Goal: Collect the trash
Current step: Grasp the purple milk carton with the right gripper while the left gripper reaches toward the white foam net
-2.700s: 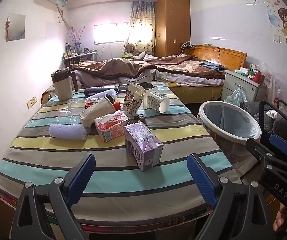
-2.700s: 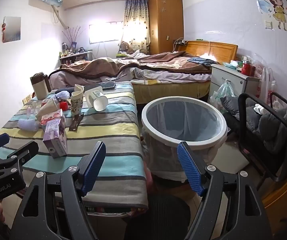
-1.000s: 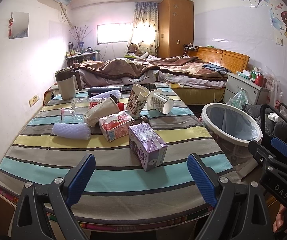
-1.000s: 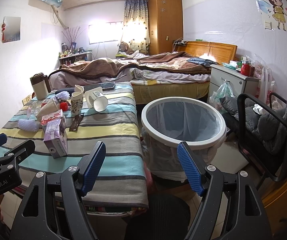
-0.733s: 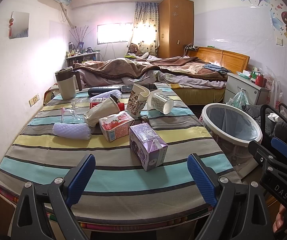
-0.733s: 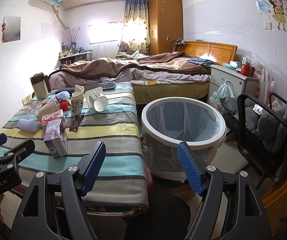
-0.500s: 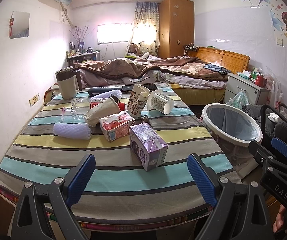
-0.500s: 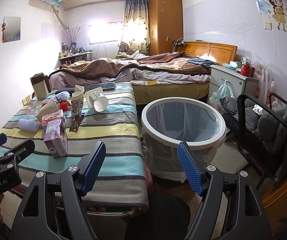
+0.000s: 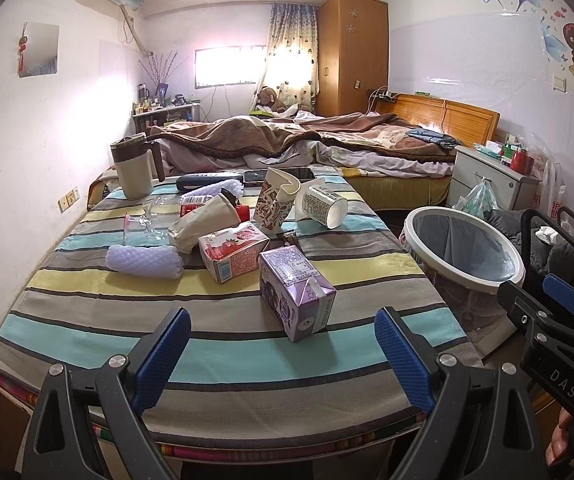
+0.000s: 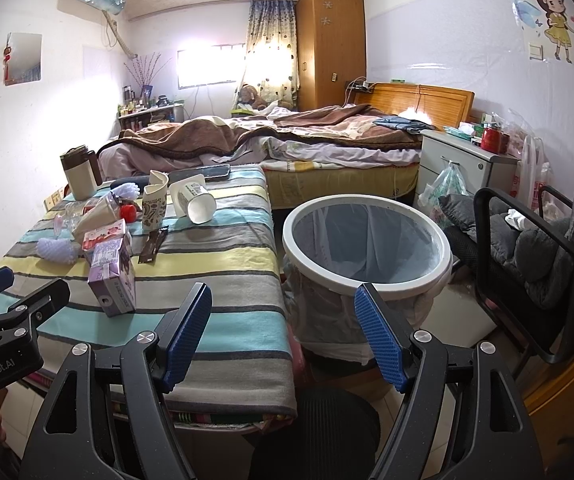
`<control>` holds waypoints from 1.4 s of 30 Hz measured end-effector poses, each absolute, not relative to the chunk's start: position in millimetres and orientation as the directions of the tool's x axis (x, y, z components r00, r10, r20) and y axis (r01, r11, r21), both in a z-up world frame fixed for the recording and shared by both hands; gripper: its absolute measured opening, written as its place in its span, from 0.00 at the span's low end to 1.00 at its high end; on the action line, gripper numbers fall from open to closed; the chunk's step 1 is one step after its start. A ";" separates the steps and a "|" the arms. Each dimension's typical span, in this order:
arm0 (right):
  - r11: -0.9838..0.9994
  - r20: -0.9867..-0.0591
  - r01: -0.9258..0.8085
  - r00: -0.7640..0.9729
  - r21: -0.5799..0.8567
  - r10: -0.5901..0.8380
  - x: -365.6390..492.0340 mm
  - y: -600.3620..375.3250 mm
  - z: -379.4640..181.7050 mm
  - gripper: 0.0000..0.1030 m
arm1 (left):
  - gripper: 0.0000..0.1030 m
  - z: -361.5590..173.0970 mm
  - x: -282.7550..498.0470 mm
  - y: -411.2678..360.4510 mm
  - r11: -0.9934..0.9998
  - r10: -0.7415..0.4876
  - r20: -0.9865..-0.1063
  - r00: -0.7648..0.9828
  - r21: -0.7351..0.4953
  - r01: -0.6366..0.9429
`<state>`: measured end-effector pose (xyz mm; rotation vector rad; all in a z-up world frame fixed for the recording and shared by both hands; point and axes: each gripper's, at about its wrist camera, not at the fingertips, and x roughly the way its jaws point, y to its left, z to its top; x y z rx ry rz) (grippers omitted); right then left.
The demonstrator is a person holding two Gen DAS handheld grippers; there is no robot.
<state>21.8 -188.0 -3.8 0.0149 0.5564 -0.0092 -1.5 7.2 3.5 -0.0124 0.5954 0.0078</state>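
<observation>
A bedroom is seen, with a striped tabletop (image 9: 223, 344) set in front of an unmade bed (image 9: 327, 140). The left hand-held gripper (image 9: 283, 356) is held released above the near edge of the tabletop, its blue-padded fingers (image 9: 161, 354) spread wide with nothing between them; the right hand-held gripper (image 10: 283, 332) is likewise held spread and empty, aimed at the gap between the tabletop and a white-rimmed trash bin (image 10: 367, 276) (lined with a thin bag) that stands on the floor just beside the tabletop's right edge. Nearest the left gripper, a purple carton (image 9: 295, 292) is seen standing upright, and just behind it a red-and-white carton (image 9: 233, 250) lies on its side. Beside that, a white foam roll (image 9: 143, 262) is laid flat. Farther back, a crumpled paper cup (image 9: 275, 200) stands, with a white cup (image 9: 323, 206) tipped over beside it. A lidded mug (image 9: 133, 168) is placed at the far left corner.
</observation>
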 end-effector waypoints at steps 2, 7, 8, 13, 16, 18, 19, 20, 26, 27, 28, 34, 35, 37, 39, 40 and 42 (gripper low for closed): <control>1.000 -0.527 0.013 0.850 0.012 -0.005 22.0 -187.5 -4.3 0.73 | 0.91 3.0 -1.2 6.4 1.000 0.004 -0.561 0.828 -0.009 -0.011; 1.000 -0.530 0.015 0.848 0.011 -0.007 21.8 -189.2 -3.0 0.73 | 0.91 3.5 -1.4 6.8 1.000 0.005 -0.562 0.827 -0.007 -0.011; 1.000 -0.529 0.014 0.849 0.010 -0.007 21.8 -188.7 -3.4 0.73 | 0.91 3.4 -1.5 7.2 1.000 0.005 -0.562 0.827 -0.008 -0.011; 1.000 -0.530 0.016 0.848 0.011 -0.008 21.9 -189.4 -3.4 0.73 | 0.91 4.0 -2.9 11.7 1.000 0.002 -0.567 0.824 -0.013 -0.011; 1.000 -0.534 0.013 0.846 0.014 -0.003 22.7 -188.9 -4.2 0.73 | 0.91 4.3 -3.1 17.1 1.000 -0.003 -0.571 0.821 -0.018 -0.009; 1.000 -0.539 0.007 0.842 0.021 0.005 24.5 -187.7 -5.6 0.73 | 0.91 2.2 -4.2 25.0 0.999 0.006 -0.566 0.824 -0.023 -0.023; 1.000 -0.542 0.005 0.841 0.024 0.009 25.6 -186.1 -6.5 0.73 | 0.91 1.4 -3.9 30.5 0.999 0.012 -0.565 0.825 -0.028 -0.034; 1.000 -0.545 -0.002 0.838 0.031 0.019 26.9 -184.8 -7.5 0.73 | 0.91 1.4 -3.3 33.1 0.999 0.012 -0.565 0.825 -0.035 -0.039; 0.993 -0.547 -0.091 0.830 0.069 0.114 34.8 -164.6 -10.8 0.73 | 0.91 -4.5 3.7 77.2 0.987 0.015 -0.594 0.805 -0.118 -0.106; 0.990 -0.549 -0.115 0.824 0.082 0.141 36.8 -159.0 -11.9 0.73 | 0.91 -5.5 5.3 84.9 0.986 0.045 -0.598 0.800 -0.102 -0.132; 0.987 -0.550 -0.132 0.820 0.089 0.159 38.3 -155.3 -12.6 0.73 | 0.91 -6.6 7.4 90.1 0.985 0.065 -0.603 0.795 -0.087 -0.147; 0.959 -0.547 -0.262 0.790 0.110 0.278 51.3 -121.1 -17.7 0.73 | 0.91 -15.1 17.3 129.3 0.971 0.124 -0.627 0.769 -0.083 -0.224; 0.954 -0.548 -0.278 0.784 0.111 0.292 52.7 -116.5 -18.5 0.73 | 0.91 -16.5 20.0 136.6 0.968 0.123 -0.631 0.766 -0.092 -0.232; 0.948 -0.555 -0.301 0.773 0.107 0.308 57.4 -105.6 -21.1 0.73 | 0.91 -19.9 27.7 148.3 0.966 0.121 -0.649 0.751 -0.097 -0.240; 0.942 -0.567 -0.318 0.759 0.104 0.319 62.9 -98.7 -24.5 0.73 | 0.91 -22.9 34.4 156.1 0.966 0.117 -0.654 0.747 -0.098 -0.238; 0.940 -0.575 -0.325 0.752 0.103 0.323 64.8 -95.5 -26.1 0.73 | 0.91 -24.7 39.7 161.0 0.967 0.123 -0.659 0.742 -0.087 -0.238; 0.937 -0.593 -0.337 0.737 0.092 0.324 71.3 -87.1 -30.3 0.73 | 0.91 -26.4 49.0 168.2 0.968 0.131 -0.664 0.736 -0.074 -0.238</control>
